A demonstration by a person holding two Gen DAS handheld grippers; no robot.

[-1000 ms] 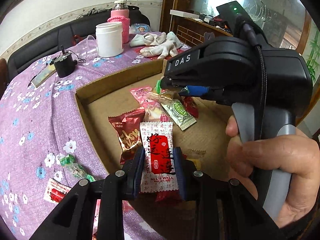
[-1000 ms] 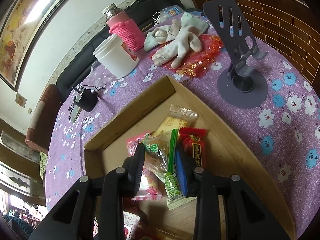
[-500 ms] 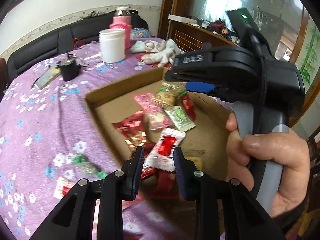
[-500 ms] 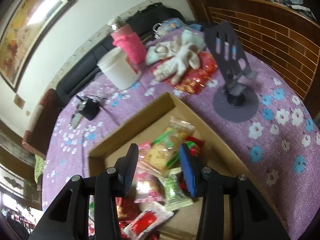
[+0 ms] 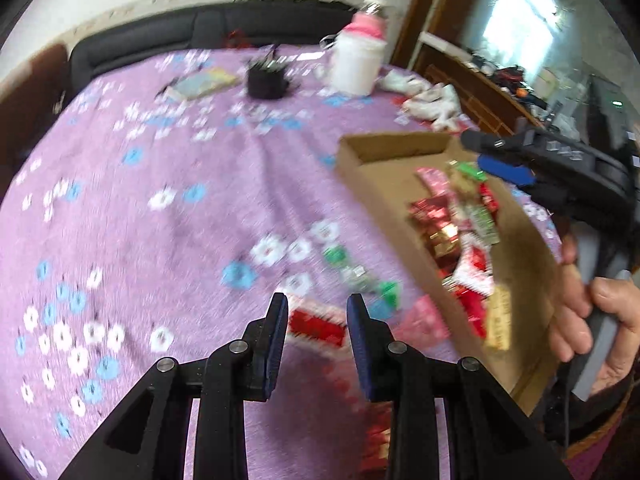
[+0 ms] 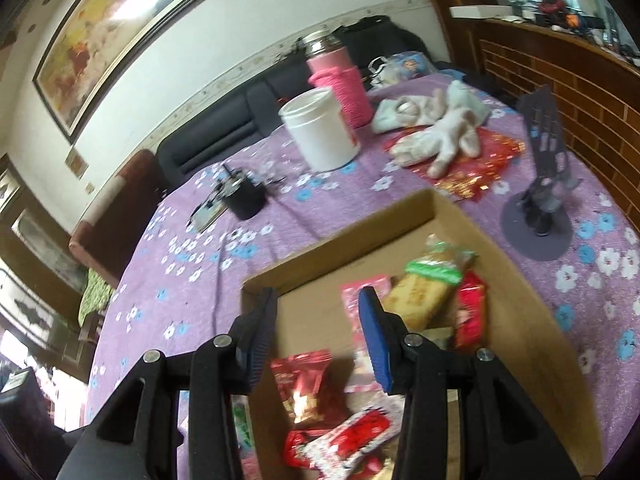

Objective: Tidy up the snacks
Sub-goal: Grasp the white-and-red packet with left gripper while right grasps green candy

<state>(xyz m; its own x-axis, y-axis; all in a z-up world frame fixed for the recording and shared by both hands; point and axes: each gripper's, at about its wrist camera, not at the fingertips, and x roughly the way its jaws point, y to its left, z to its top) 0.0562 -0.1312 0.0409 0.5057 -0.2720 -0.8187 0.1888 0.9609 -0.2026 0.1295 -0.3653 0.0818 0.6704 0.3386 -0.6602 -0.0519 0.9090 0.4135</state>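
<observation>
One cardboard box (image 6: 500,248) on the table (image 5: 168,240) holds a heap of wrapped snacks (image 6: 424,300), too jumbled to count. Several more packets (image 5: 316,326) lie just outside it. Two tongs: the left tongs (image 5: 317,320) hang released over a red packet, the right tongs (image 6: 318,304) empty, just parted.

Matt cardboard box (image 6: 360,236), glossy foil snack wrappers (image 6: 308,384), printed cloth tablecloth (image 6: 192,280)

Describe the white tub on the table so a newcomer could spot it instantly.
On the purple floral tablecloth, look beyond the far edge of the cardboard box. The white tub stands upright there beside the pink flask; it is the only plain white, squat, lidded cylinder.
</observation>
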